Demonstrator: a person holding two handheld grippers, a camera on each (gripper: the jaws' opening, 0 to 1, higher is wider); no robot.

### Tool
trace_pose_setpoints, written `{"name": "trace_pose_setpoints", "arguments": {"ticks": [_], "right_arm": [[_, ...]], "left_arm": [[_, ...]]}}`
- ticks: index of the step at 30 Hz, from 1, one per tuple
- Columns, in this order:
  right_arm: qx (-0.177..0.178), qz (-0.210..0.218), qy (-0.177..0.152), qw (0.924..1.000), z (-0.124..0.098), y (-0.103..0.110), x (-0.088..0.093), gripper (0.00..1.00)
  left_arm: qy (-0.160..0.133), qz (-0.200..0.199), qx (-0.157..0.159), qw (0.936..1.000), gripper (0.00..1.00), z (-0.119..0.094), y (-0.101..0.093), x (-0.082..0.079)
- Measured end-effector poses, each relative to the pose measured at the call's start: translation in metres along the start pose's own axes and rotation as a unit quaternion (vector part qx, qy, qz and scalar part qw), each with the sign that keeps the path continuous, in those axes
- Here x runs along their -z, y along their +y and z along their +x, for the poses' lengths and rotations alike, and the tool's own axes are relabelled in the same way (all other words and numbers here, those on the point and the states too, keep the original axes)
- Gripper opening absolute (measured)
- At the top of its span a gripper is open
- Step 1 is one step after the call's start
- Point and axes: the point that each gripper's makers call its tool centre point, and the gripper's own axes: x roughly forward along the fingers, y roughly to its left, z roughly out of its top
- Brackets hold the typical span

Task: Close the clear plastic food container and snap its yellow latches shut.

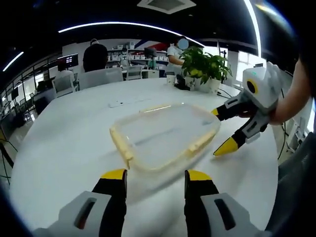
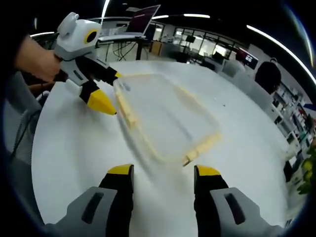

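A clear plastic food container (image 1: 165, 134) with pale yellow latches lies flat in the middle of the white round table (image 1: 64, 148). One latch (image 1: 121, 146) runs along its left side and another (image 1: 200, 143) along its near right side. My left gripper (image 1: 156, 175) stands open just short of the container's near edge, holding nothing. My right gripper (image 1: 219, 131) is open beside the container's right corner, held by a hand. In the right gripper view the container (image 2: 168, 116) lies ahead of the open right gripper (image 2: 164, 171), and the open left gripper (image 2: 112, 91) is at its far-left corner.
A potted green plant (image 1: 202, 64) and small objects stand at the table's far side. A flat white item (image 1: 121, 102) lies beyond the container. People and office chairs (image 1: 101, 76) are behind the table. A laptop (image 2: 143, 19) stands on a desk past the table edge.
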Motion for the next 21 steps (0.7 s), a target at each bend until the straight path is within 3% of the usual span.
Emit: {"name": "trace_pose_setpoints", "arguments": {"ticks": [11, 21], "right_arm": [[0.024, 0.037, -0.013, 0.999, -0.041, 0.005, -0.006, 0.53], [0.052, 0.047, -0.036, 0.9969, -0.077, 0.018, -0.016, 0.54]], "left_arm": [[-0.015, -0.006, -0.016, 0.9997, 0.44, -0.042, -0.013, -0.009], [-0.025, 0.007, -0.019, 0.9995, 0.44, -0.077, -0.038, -0.009]]}}
